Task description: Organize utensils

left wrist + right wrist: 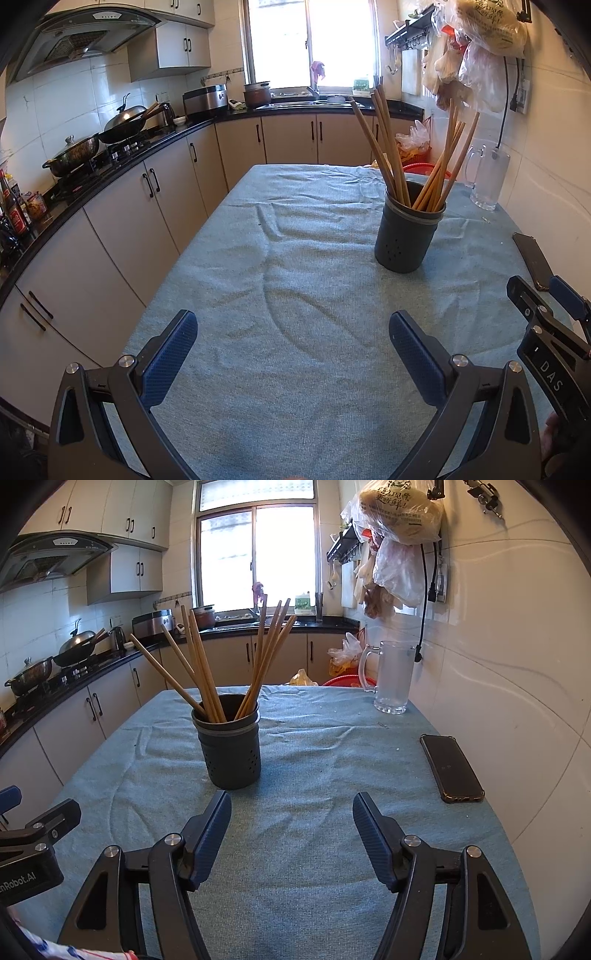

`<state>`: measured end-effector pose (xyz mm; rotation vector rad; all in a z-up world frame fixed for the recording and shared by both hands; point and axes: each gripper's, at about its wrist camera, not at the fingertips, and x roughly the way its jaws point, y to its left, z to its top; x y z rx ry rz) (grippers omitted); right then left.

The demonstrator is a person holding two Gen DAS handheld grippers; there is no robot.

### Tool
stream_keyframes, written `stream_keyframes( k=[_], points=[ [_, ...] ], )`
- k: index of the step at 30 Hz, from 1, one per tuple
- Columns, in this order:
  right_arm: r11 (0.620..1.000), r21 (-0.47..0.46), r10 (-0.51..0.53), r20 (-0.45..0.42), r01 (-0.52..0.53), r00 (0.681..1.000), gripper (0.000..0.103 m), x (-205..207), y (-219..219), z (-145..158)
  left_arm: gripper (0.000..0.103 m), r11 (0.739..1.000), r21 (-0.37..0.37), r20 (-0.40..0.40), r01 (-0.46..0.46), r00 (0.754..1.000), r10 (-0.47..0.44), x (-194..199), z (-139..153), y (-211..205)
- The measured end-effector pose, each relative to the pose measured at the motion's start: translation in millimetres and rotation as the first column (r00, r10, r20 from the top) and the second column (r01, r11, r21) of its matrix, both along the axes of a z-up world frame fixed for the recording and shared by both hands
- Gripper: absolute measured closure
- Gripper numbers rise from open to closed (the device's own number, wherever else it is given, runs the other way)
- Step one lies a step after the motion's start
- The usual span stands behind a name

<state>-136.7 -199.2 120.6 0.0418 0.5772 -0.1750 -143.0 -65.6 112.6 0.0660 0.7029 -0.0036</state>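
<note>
- Left wrist view: the counter (295, 277) is draped in a wrinkled blue cloth whose left edge runs along a narrow aisle beside the cream kitchen cabinets (122, 229); the far edge ends before the window wall.
- A wide stretch of bare cloth lies ahead of the left claw (293, 349), with nothing on it in the near and left parts.
- The left claw points forward and downward over the cloth, its blue pads spread wide apart with nothing between them.
- The dark utensil holder (406, 236) stands upright, ahead and to the right of this claw, well apart from it, with wooden chopsticks (388, 147) fanned out of its top.
- A glass mug (487, 177) stands at the far right, a black phone (532, 260) lies flat near the right edge, and the right claw (543, 299) reaches in at the right border.
- Right wrist view: the counter's right edge runs close along the tiled wall (509, 664), leaving little room on that side; the phone (450, 768) lies by that edge and the glass mug (393, 679) near the far right corner.
- The right claw (291, 830) tilts downward over the cloth, jaws spread, empty.
- The utensil holder (231, 753) stands just ahead of the claw's left finger, not touching it; the chopsticks (207, 664) lean to both sides.
- Part of the left claw (37, 830) shows at the left border.
</note>
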Motion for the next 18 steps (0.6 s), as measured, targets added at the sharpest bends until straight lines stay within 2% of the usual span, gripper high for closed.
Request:
stream_keyframes(
  k=[18],
  points=[
    [1.0, 0.017, -0.007, -0.054, 0.007, 0.999, 0.029, 7.8, -7.0, -11.9, 0.0, 1.0, 0.017, -0.037, 0.009, 0.999, -0.008, 8.0, -9.3, -3.4]
  ],
)
